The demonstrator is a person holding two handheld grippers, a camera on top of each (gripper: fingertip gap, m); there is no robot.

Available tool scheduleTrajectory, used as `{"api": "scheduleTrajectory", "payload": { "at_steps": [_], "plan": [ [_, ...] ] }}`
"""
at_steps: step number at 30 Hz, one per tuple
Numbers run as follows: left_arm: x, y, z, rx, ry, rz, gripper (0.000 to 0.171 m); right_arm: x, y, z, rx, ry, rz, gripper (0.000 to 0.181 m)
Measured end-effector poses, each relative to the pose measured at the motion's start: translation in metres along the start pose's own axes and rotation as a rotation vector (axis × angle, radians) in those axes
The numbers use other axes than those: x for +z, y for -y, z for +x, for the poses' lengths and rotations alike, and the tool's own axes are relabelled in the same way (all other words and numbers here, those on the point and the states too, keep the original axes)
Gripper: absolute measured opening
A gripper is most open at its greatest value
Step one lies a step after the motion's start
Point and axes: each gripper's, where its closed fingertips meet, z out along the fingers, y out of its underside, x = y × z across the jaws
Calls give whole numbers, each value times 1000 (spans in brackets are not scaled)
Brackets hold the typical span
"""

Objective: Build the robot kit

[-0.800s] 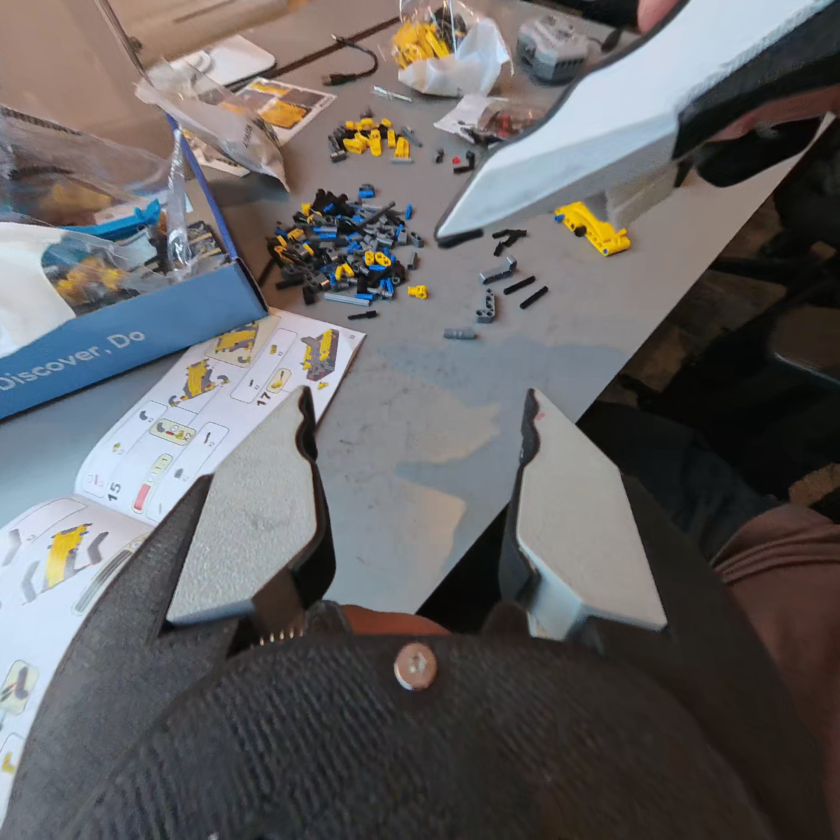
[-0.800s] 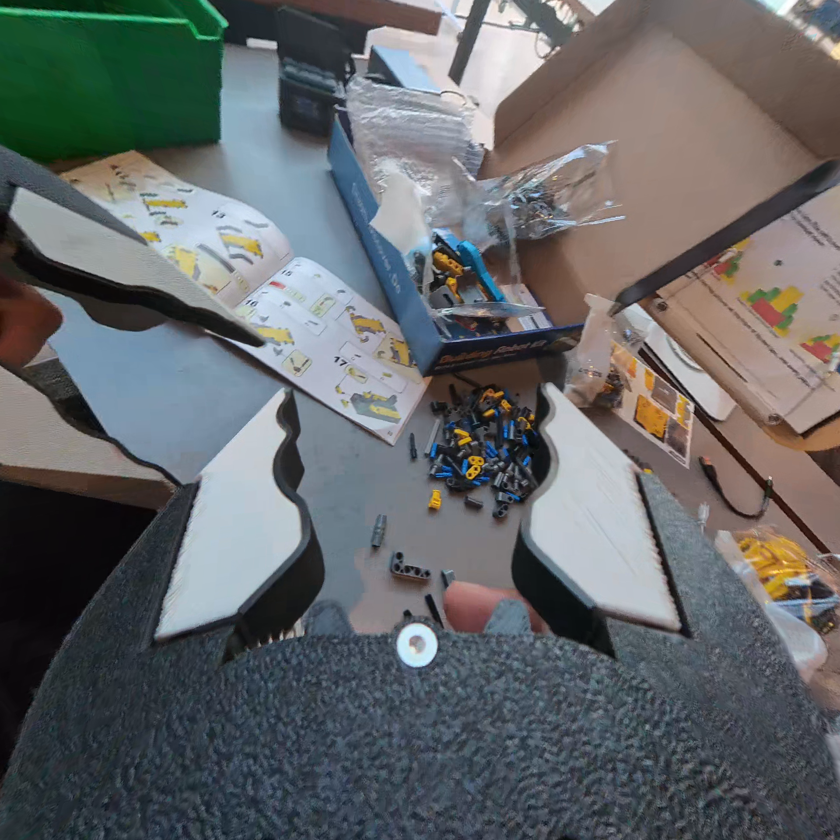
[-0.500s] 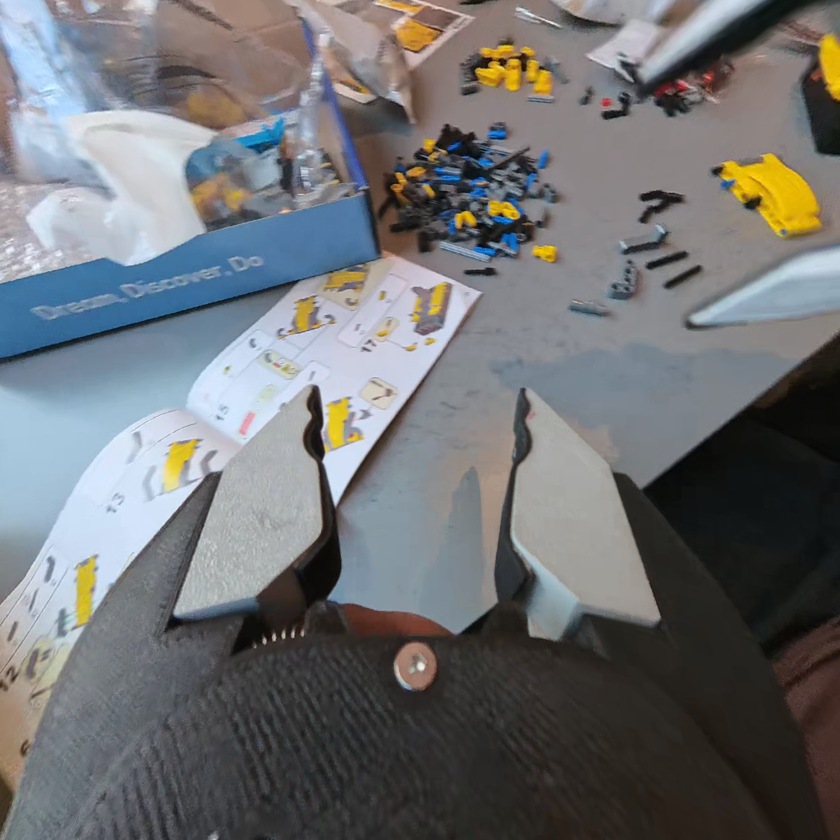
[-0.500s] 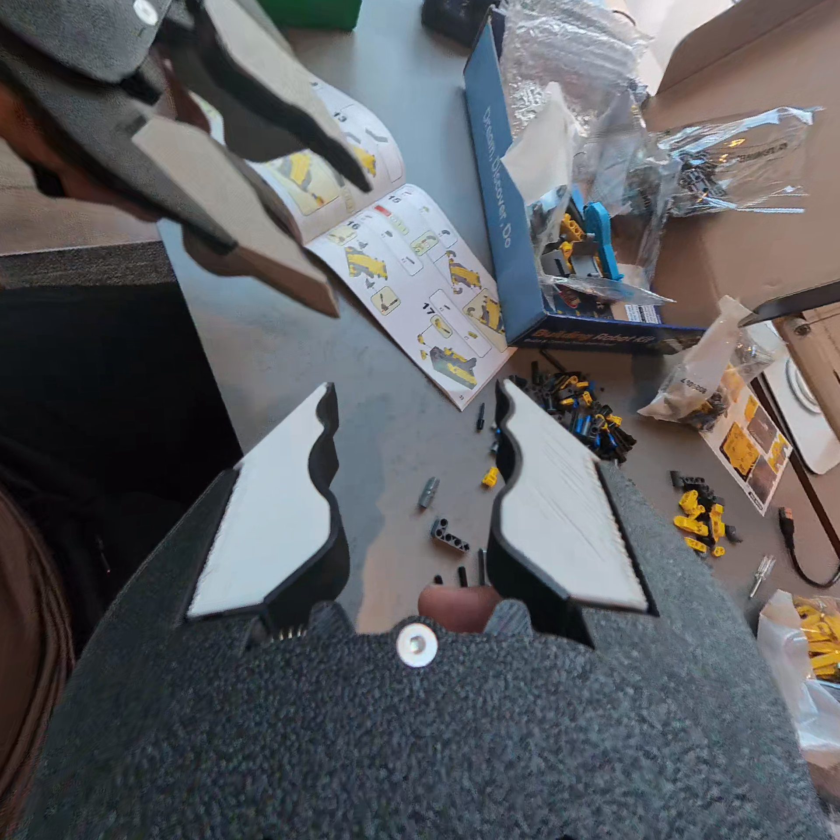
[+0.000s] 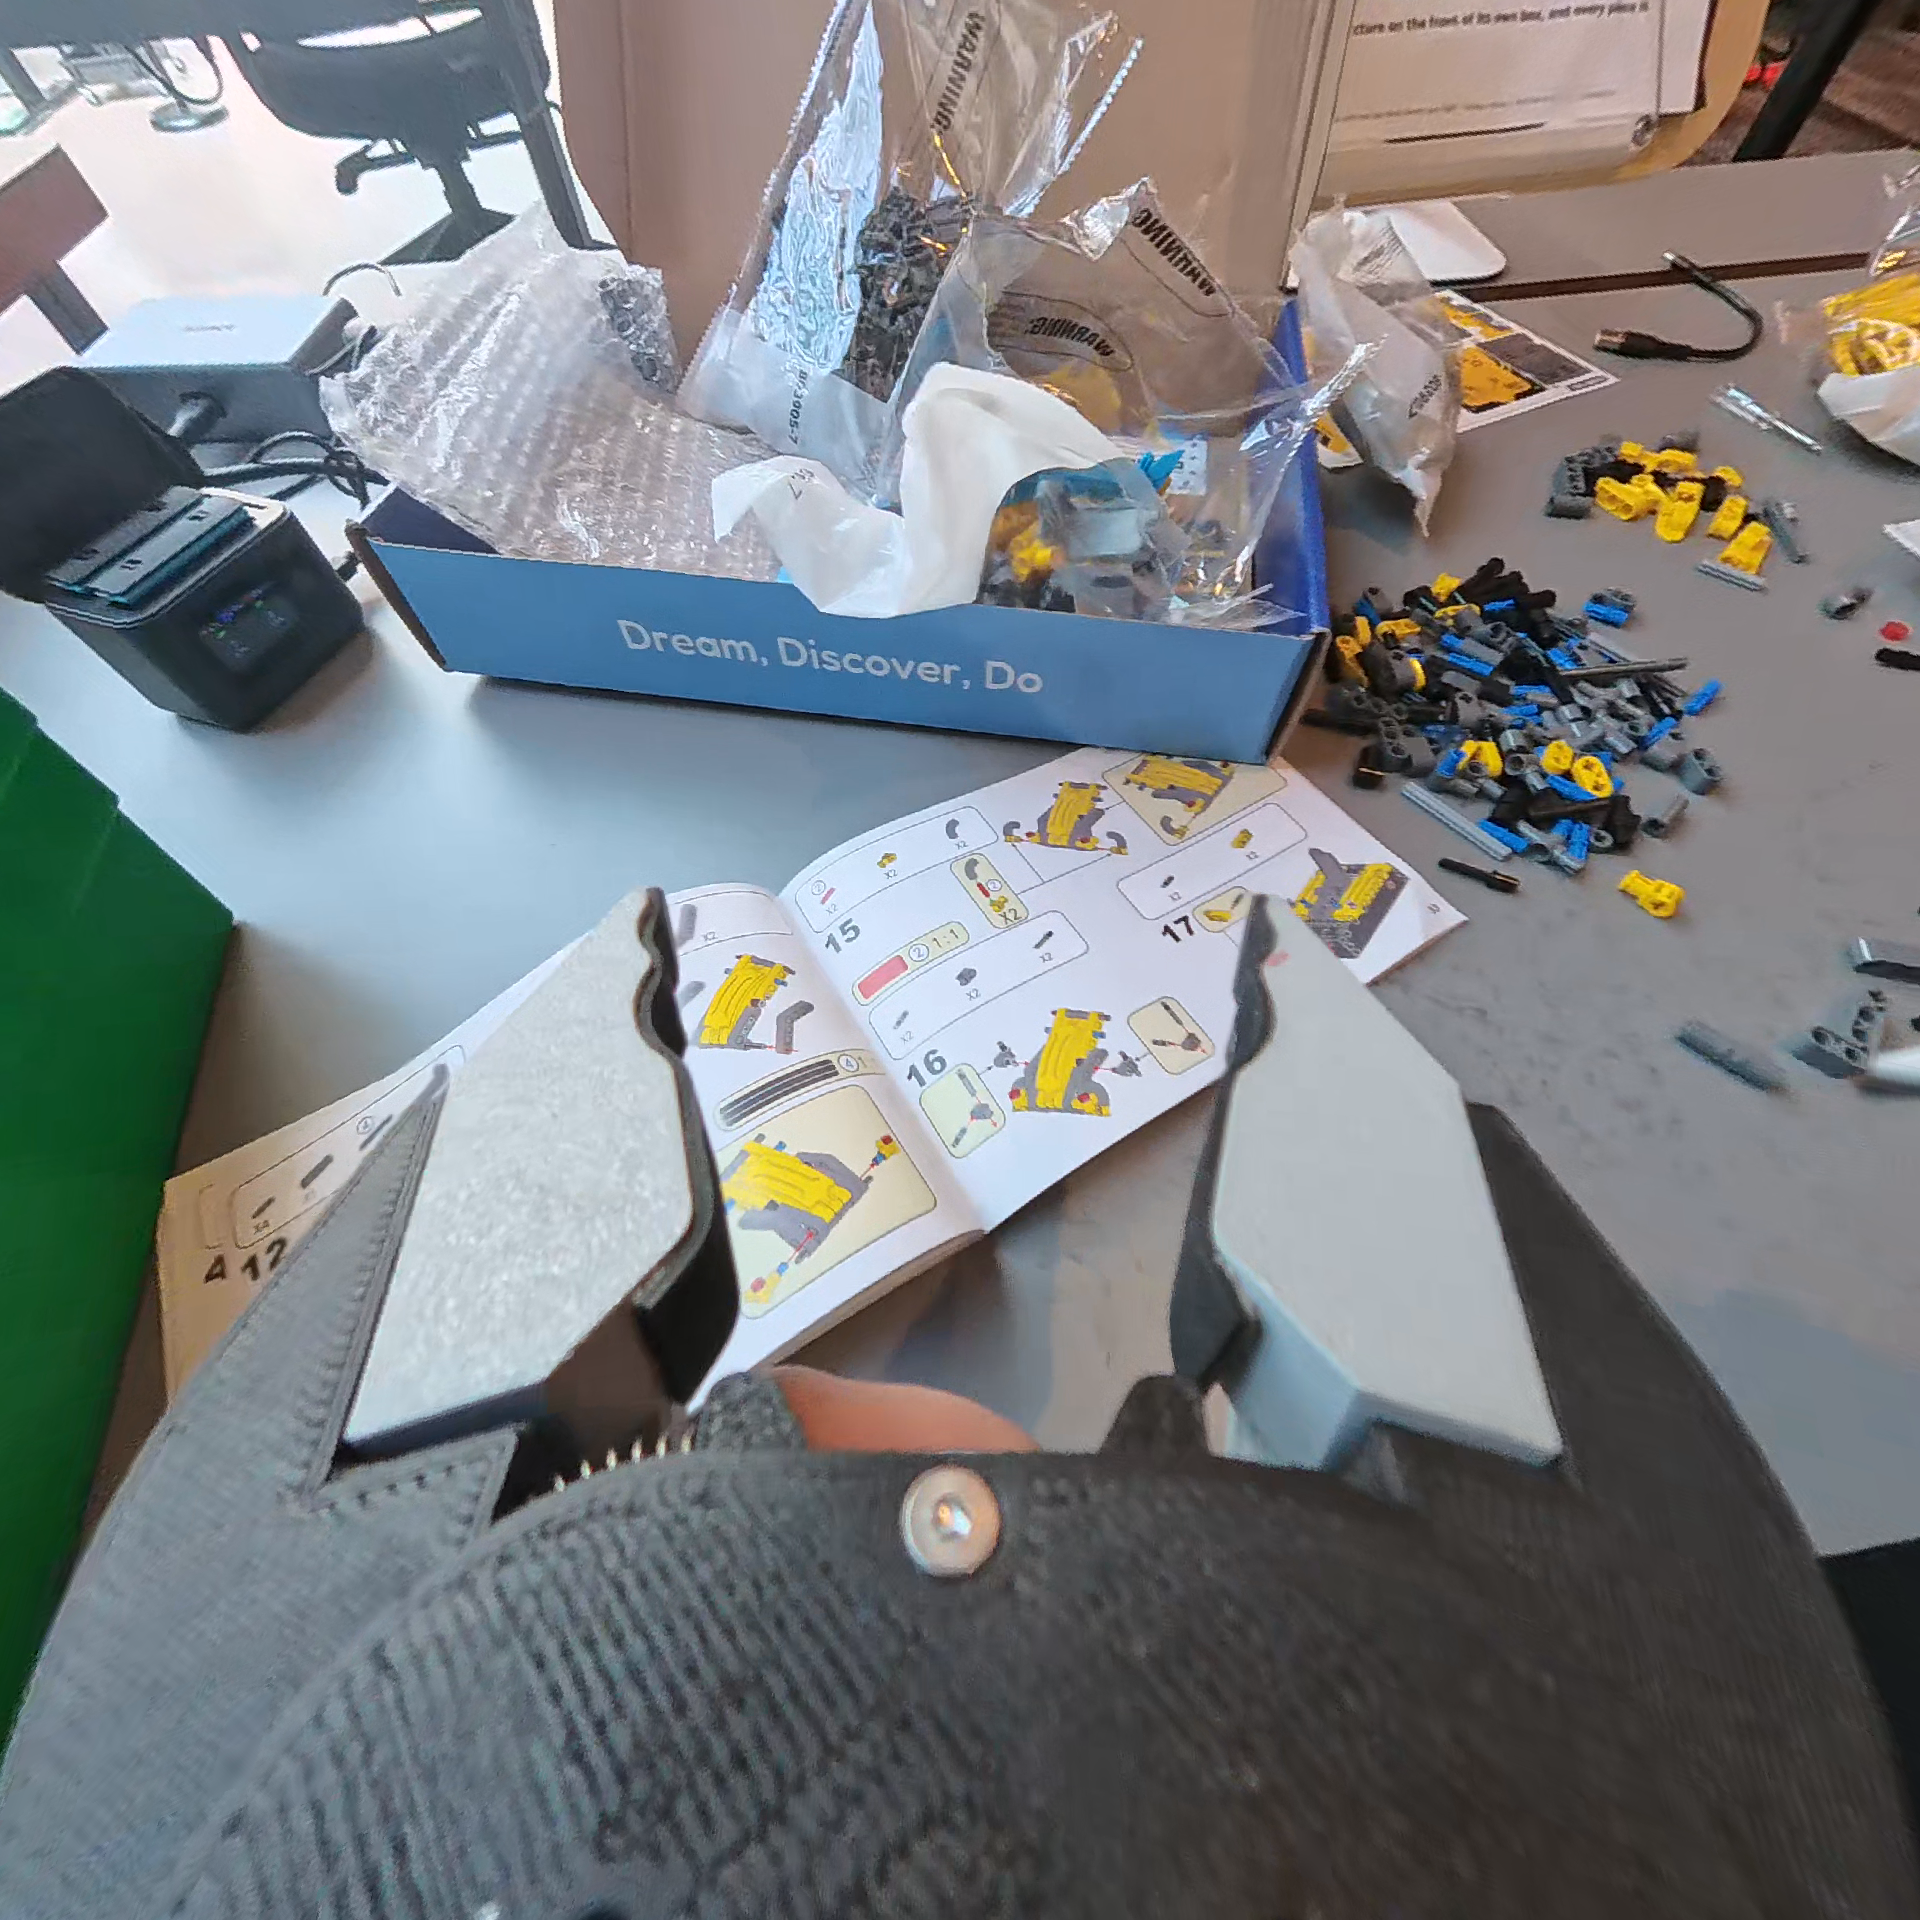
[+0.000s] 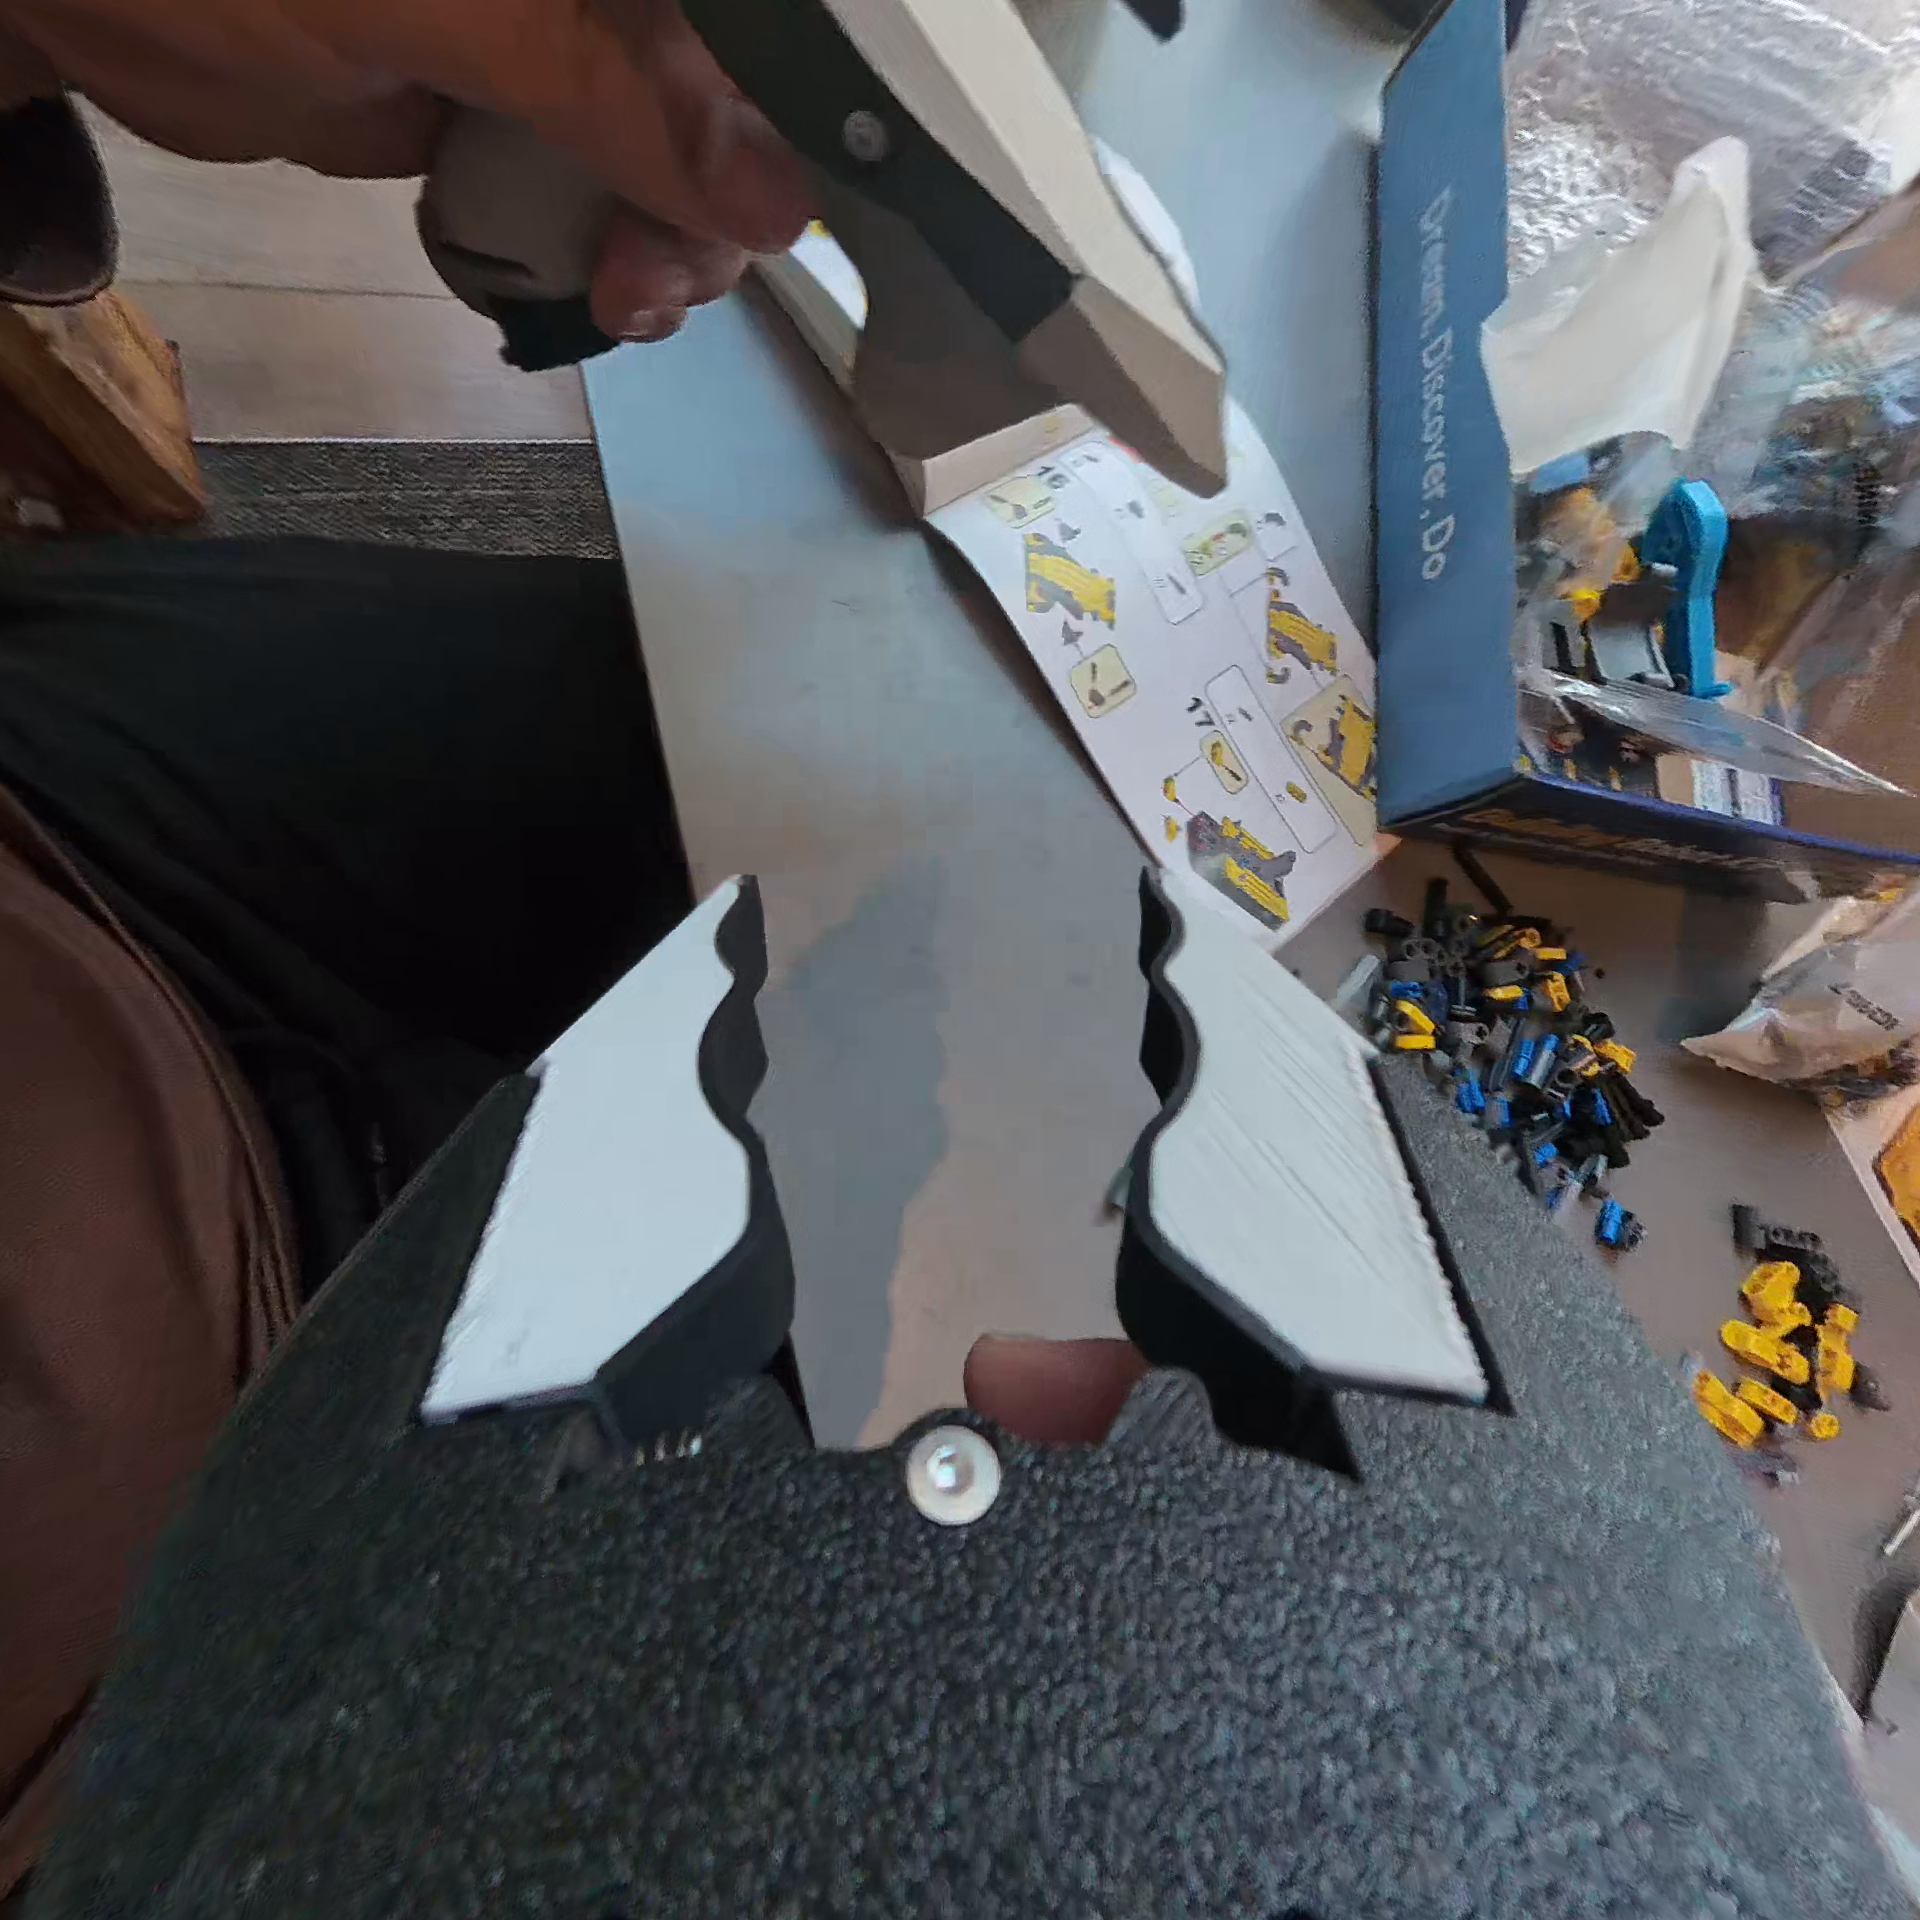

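My left gripper [image 5: 951, 914] hangs with its fingers spread wide and empty over the open instruction booklet [image 5: 977, 997], which lies flat on the grey tabletop [image 5: 499, 831] directly beneath and between them. My right gripper [image 6: 951, 899] is also parted, moderately wide, holding nothing, above bare tabletop near its front edge; the booklet's corner lies at about 1 o'clock from its tips, and my left gripper shows above the booklet at 12 o'clock in the right wrist view.

At 12 o'clock from the left gripper, just beyond the booklet, stands a blue cardboard box [image 5: 862, 665]. It holds bubble wrap [image 5: 540, 447], crumpled white paper [image 5: 966, 478] and clear plastic bags [image 5: 935, 260] with dark and yellow parts inside. At 2 o'clock, beside the box's right end, a loose heap of black, blue, grey and yellow building pieces [image 5: 1517, 717] lies on the tabletop, with a smaller cluster of yellow pieces [image 5: 1673, 499] farther off. A black device [image 5: 197, 613] sits at 10 o'clock, left of the box.
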Motion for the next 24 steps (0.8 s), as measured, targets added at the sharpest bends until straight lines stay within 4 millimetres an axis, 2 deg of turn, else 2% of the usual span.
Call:
{"api": "scheduleTrajectory", "payload": {
  "at_steps": [5, 8, 10, 14, 17, 19, 20, 22, 24],
  "plan": [
    [1, -9, 28, 33, -79, -31, 103, -16, -22, 49, 97, -149, -33, 77],
    [0, -23, 59, 77, -154, -71, 103, -31, -35, 78, 184, -226, -30, 78],
    [-2, -34, 85, 122, -207, -96, 103, -44, -48, 104, 242, -323, -45, 86],
    [-12, -54, 136, 229, -333, -134, 103, -83, -74, 158, 413, -551, -18, 100],
    [-30, -62, 164, 352, -480, -142, 99, -125, -80, 195, 523, -759, 93, 106],
    [-43, -51, 167, 400, -539, -96, 82, -153, -70, 208, 589, -841, 236, 106],
    [-47, -37, 162, 391, -532, -44, 78, -164, -63, 210, 601, -855, 304, 106],
    [-50, 1, 132, 321, -414, 81, 77, -171, -44, 202, 566, -812, 390, 100],
    [-54, 40, 85, 192, -241, 206, 76, -157, -23, 182, 476, -693, 402, 99]
  ]
}}
